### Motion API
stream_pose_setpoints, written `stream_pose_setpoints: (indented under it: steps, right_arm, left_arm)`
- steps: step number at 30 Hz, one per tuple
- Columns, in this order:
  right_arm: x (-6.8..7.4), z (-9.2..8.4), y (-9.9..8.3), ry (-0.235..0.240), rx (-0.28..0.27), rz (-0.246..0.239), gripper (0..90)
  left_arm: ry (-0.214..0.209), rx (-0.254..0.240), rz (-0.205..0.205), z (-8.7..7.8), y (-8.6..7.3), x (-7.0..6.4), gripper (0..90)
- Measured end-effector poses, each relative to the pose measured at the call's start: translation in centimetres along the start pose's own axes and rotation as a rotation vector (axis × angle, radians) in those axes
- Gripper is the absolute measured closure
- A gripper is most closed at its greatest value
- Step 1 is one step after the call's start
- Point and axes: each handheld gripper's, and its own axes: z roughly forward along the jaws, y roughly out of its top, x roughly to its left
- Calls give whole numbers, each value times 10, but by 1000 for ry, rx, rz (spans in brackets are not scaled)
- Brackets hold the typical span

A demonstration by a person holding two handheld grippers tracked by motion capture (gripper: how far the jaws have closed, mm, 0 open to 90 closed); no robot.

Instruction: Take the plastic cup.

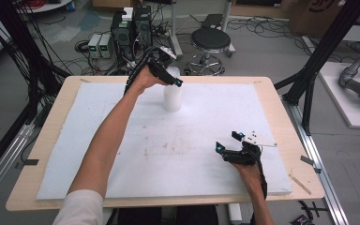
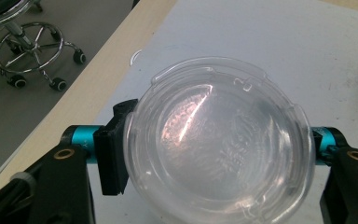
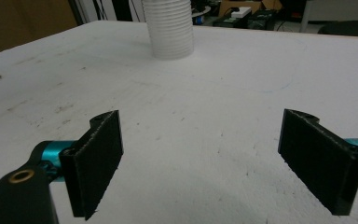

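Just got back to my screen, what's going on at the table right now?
A person is working with handheld tongs in each hand. The left tongs are closed around the clear lid on top of a white ribbed cup standing at the far side of the white board. The right tongs wait open near the front right, holding nothing. The lid looks not yet lifted.

Beyond the left claw: grey floor, round black stool (image 1: pixel 210 41), tangled cables (image 1: pixel 37 56), computer boxes (image 1: pixel 130 27).
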Motion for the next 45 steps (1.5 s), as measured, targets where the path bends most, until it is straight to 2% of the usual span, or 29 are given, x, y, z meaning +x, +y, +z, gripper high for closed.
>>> stream_pose_setpoints:
  steps: [18, 24, 29, 32, 37, 39, 45]
  right_arm:
    - [0, 0, 0, -1, 5, -1, 138]
    - [1, 0, 0, -1, 4, -4, 139]
    - [1, 0, 0, -3, 2, -5, 139]
    - [1, 0, 0, -4, 2, -4, 139]
    - [1, 1, 0, -4, 3, -4, 139]
    - [1, 1, 0, -3, 2, -4, 138]
    - [1, 1, 0, -6, 3, -10, 139]
  left_arm:
    - [17, 1, 1, -3, 3, -3, 360]
    - [28, -10, -7, -11, 10, -5, 362]
    - [39, -26, 4, -26, 25, -9, 367]
    - [48, -19, 18, -37, 34, -10, 367]
    - [68, -53, 37, -63, 53, -12, 367]
    - [76, -82, 39, -73, 59, -14, 368]
    - [94, -90, 51, -89, 65, -14, 371]
